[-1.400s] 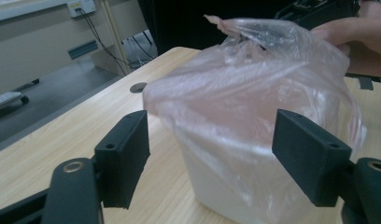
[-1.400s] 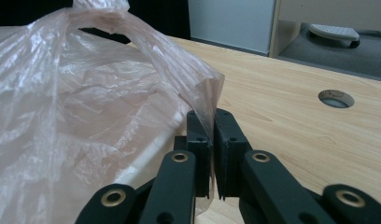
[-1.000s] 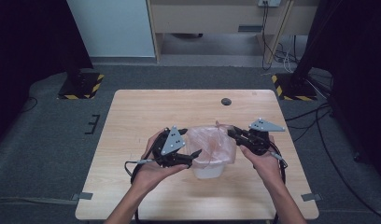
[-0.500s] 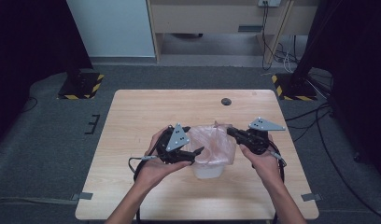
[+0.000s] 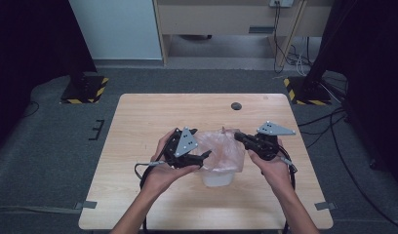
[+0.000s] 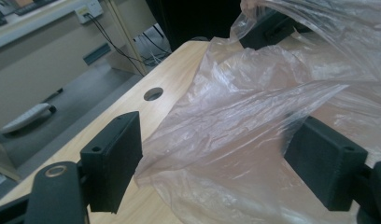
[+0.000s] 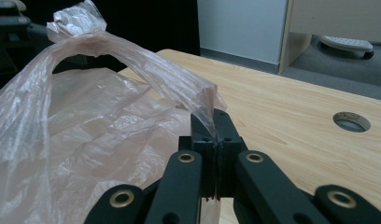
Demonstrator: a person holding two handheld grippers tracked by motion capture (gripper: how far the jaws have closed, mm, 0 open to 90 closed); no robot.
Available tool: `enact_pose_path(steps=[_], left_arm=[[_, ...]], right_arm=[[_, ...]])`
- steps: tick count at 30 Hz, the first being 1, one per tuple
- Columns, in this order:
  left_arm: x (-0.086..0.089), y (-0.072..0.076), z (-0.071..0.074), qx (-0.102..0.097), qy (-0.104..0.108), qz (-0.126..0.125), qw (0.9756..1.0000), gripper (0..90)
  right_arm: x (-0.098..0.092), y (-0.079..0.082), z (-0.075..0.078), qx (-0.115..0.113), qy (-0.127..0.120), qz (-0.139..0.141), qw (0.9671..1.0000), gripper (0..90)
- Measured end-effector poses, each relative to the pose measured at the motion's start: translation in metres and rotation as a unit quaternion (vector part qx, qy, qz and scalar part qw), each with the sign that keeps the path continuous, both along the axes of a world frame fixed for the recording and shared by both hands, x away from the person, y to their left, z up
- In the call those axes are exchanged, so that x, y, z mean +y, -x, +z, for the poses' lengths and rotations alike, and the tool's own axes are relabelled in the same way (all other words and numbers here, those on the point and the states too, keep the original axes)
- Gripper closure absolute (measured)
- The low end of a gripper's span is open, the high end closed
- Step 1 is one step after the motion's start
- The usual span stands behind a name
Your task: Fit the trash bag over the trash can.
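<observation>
Plastic bag [image 7: 109,121] edge pinched in right claw [image 7: 215,125]; left claw [image 6: 226,154] spread wide.

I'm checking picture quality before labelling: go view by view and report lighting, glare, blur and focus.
High view: soft and somewhat dim, dark corners, the plastic bag a low-contrast pale smear on the wooden table. Left gripper view: evenly lit, mild sheen on the bag's creases, near pads slightly soft. Right gripper view: bag handle sharp where the right hand-held gripper pinches it, background floor blurred, dark backdrop on the left.
</observation>
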State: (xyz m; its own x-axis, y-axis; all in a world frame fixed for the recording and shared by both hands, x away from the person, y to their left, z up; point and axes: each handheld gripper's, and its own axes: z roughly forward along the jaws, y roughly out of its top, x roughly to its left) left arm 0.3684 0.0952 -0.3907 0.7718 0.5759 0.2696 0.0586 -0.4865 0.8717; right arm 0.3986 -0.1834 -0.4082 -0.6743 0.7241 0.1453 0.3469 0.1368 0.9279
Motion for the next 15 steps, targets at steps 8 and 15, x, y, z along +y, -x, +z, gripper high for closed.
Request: enact_pose_path(steps=[8,15], left_arm=[[-0.0035,0.0011,0.0011,-0.007,-0.009,-0.004,0.9999,39.3],[-0.0013,-0.0033,0.0021,0.012,0.000,0.005,0.9999,69.4]], right_arm=[[-0.0009,-0.0003,-0.0006,-0.002,0.007,-0.001,1.0000,89.6],[-0.0001,0.0000,0.0002,-0.005,0.012,-0.004,0.9999,84.0]])
